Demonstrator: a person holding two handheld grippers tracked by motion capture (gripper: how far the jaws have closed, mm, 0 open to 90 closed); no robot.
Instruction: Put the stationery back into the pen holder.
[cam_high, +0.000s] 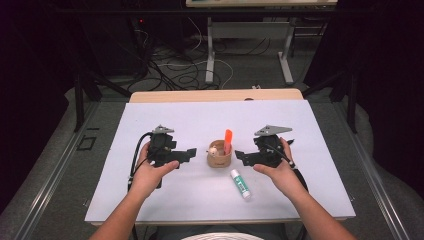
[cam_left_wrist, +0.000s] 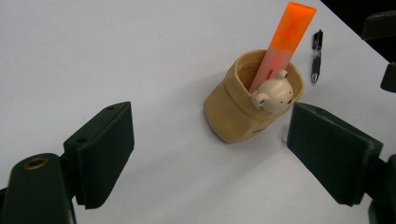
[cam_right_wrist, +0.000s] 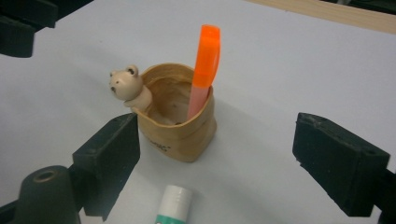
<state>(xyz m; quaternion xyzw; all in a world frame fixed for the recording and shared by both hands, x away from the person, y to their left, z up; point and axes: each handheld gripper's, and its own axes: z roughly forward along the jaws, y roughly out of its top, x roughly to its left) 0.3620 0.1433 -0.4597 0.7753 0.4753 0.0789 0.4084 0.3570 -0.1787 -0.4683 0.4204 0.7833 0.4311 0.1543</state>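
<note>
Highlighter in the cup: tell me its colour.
The highlighter is bright orange, paler toward the bottom; it shows best in the right gripper view.

White table (cam_high: 165, 197): tan pen cup (cam_high: 219, 158) mid, glue stick (cam_high: 240, 184) just beside, black pen (cam_left_wrist: 317, 56) further off.

Between my black fingers (cam_right_wrist: 334, 161): tan holder (cam_right_wrist: 180, 126), cream bear (cam_right_wrist: 126, 86), orange highlighter (cam_right_wrist: 205, 60); below, white-green glue stick (cam_right_wrist: 175, 207).
</note>
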